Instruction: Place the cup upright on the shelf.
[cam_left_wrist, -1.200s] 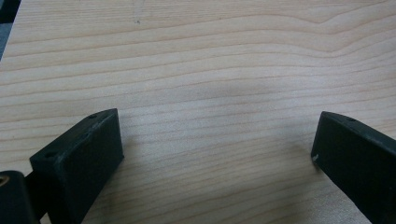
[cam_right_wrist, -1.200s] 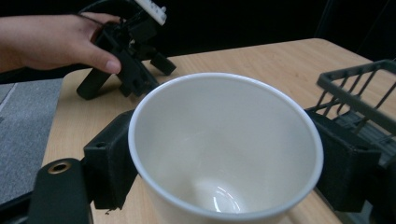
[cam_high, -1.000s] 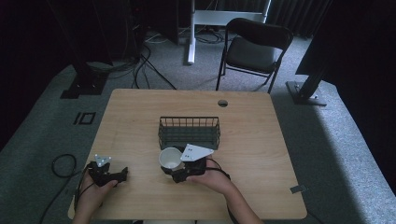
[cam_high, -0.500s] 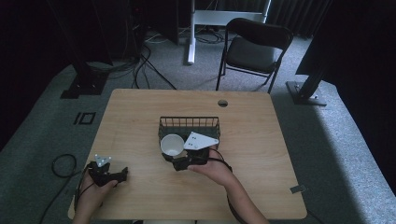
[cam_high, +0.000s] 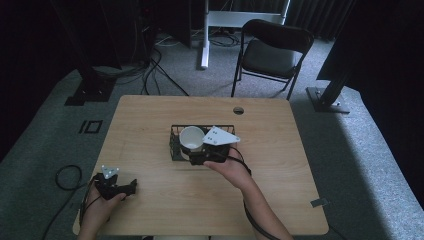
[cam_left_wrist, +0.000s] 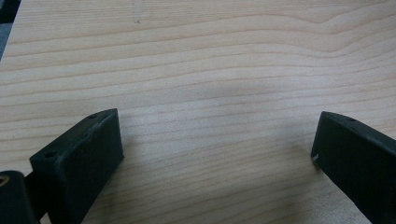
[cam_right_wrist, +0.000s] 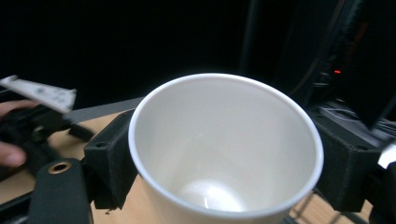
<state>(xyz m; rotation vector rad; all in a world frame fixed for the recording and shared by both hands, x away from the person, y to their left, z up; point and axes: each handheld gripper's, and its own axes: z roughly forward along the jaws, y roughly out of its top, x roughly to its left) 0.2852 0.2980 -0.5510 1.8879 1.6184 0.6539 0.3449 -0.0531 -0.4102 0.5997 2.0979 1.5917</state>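
My right gripper (cam_high: 196, 150) is shut on a white paper cup (cam_high: 191, 137), held mouth-up over the near left part of a black wire basket (cam_high: 174, 134) in the middle of the wooden table (cam_high: 280, 165). In the right gripper view the cup (cam_right_wrist: 224, 149) sits between both jaws, empty inside. My left gripper (cam_high: 131, 186) rests on the table near its front left corner. Its jaws stand wide apart in the left gripper view, with only bare wood (cam_left_wrist: 210, 93) between them.
A round cable hole (cam_high: 238, 110) is in the table's far edge. A black folding chair (cam_high: 270, 52) stands on the floor behind the table, with a white desk leg (cam_high: 204, 35) and cables to its left. The other hand and gripper (cam_right_wrist: 32, 116) show at left in the right gripper view.
My right gripper has lifted the white cup off the table and carried it away from the person, up over the near side of the basket. The left gripper has stayed in place.
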